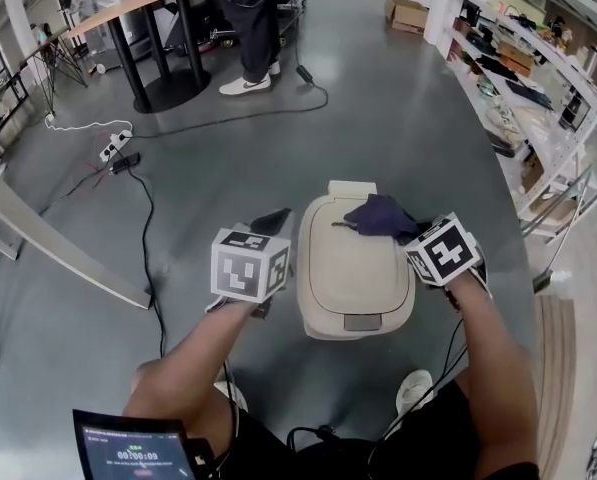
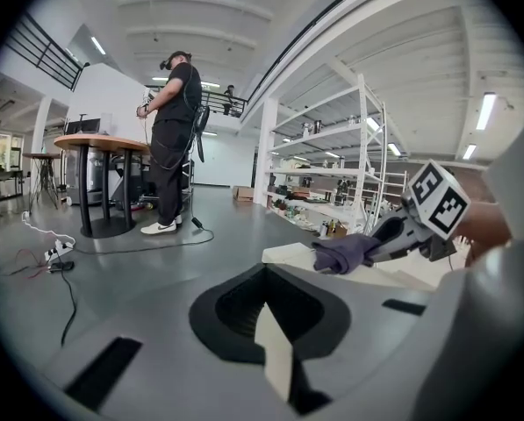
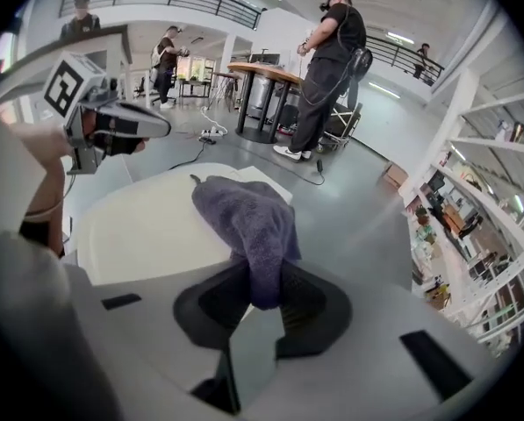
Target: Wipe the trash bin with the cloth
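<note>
Bin [image 1: 353, 273] stands on open floor [image 1: 398, 118], cloth [image 1: 378, 215] at its far right edge clamped in the right gripper [image 1: 413, 234]. Left gripper [image 1: 269, 221] (jaws together, empty) hovers off the left edge.

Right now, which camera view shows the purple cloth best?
The right gripper view. There the purple cloth fills the centre, close and sharp, pinched in the jaws of the right gripper and resting on the trash bin lid. The head view shows it small, from above. The left gripper view shows it small, from the side.
</note>
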